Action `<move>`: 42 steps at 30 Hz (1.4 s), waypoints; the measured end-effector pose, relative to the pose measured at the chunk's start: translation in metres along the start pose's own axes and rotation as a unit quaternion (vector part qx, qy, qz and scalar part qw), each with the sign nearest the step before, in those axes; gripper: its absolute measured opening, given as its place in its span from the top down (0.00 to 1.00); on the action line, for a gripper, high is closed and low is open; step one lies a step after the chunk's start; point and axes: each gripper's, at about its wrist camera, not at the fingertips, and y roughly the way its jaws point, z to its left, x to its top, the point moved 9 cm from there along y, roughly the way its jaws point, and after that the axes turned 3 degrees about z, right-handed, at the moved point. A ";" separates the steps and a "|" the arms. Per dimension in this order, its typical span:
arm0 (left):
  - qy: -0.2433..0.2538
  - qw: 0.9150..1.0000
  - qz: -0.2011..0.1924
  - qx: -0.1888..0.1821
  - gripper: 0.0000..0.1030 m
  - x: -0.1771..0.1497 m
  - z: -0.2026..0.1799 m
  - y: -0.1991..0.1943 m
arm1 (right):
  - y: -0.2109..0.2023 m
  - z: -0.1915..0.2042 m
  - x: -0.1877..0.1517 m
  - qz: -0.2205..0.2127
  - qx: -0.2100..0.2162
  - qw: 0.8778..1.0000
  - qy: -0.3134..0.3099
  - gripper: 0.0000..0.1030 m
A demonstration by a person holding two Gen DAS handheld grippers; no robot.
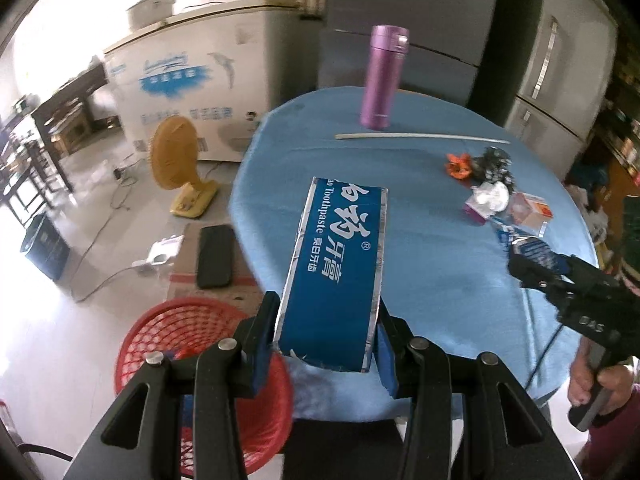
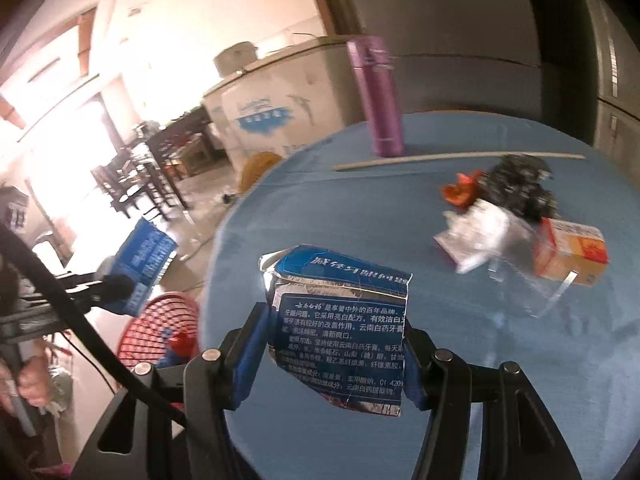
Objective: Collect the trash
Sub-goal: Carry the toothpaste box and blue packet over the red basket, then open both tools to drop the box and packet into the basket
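Note:
My left gripper (image 1: 328, 320) is shut on a blue toothpaste box (image 1: 340, 256), which stands up from its jaws over the table's left edge. Below and to the left, a red mesh basket (image 1: 192, 344) sits on the floor. In the right wrist view the same box (image 2: 146, 252) hangs above the basket (image 2: 160, 332). My right gripper (image 2: 336, 344) is shut on a flattened, torn blue and silver toothpaste carton (image 2: 340, 292), lifted off the blue tablecloth (image 2: 320, 208). Further right lies a pile of trash: an orange wrapper (image 2: 460, 192), black crumpled plastic (image 2: 520, 184), white plastic (image 2: 480, 232) and an orange carton (image 2: 572, 252).
A purple flask (image 2: 378, 100) stands at the table's far side with a long pale stick (image 2: 460, 158) lying in front of it. On the floor are a yellow fan (image 1: 176, 160), a black flat object (image 1: 216, 256) and cables. A hand (image 1: 592, 380) grips the right tool's handle.

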 end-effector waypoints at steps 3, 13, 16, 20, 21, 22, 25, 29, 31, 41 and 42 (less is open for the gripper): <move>-0.019 1.000 -0.003 0.014 0.56 -0.007 0.022 -0.005 | 0.003 0.025 0.003 0.002 0.028 1.000 -0.010 0.41; -0.062 0.996 -0.007 0.059 0.56 -0.033 0.084 -0.019 | 0.021 0.103 0.003 0.027 0.117 0.992 -0.038 0.41; -0.072 0.995 0.002 0.074 0.56 -0.048 0.102 -0.022 | 0.030 0.117 0.001 0.041 0.140 0.989 -0.040 0.41; -0.091 0.991 0.026 0.096 0.56 -0.073 0.129 -0.018 | 0.048 0.138 -0.001 0.068 0.175 0.982 -0.036 0.41; -0.095 0.990 0.032 0.099 0.56 -0.078 0.135 -0.017 | 0.051 0.141 -0.002 0.073 0.182 0.980 -0.034 0.41; -0.101 0.989 0.040 0.100 0.56 -0.084 0.141 -0.015 | 0.057 0.149 -0.003 0.082 0.193 0.977 -0.033 0.41; -0.112 0.987 0.061 0.100 0.56 -0.098 0.151 -0.006 | 0.072 0.166 -0.006 0.106 0.219 0.970 -0.026 0.41; -0.119 0.985 0.082 0.096 0.56 -0.110 0.156 0.006 | 0.096 0.190 -0.016 0.135 0.231 0.963 -0.036 0.40; -0.121 0.984 0.095 0.092 0.56 -0.116 0.159 0.014 | 0.110 0.200 -0.025 0.160 0.240 0.957 -0.028 0.40; -0.127 0.982 0.127 0.065 0.46 -0.131 0.157 0.034 | 0.159 0.217 -0.045 0.222 0.247 0.943 0.002 0.39; -0.129 0.981 0.127 0.064 0.46 -0.132 0.157 0.034 | 0.161 0.217 -0.046 0.223 0.243 0.944 0.003 0.39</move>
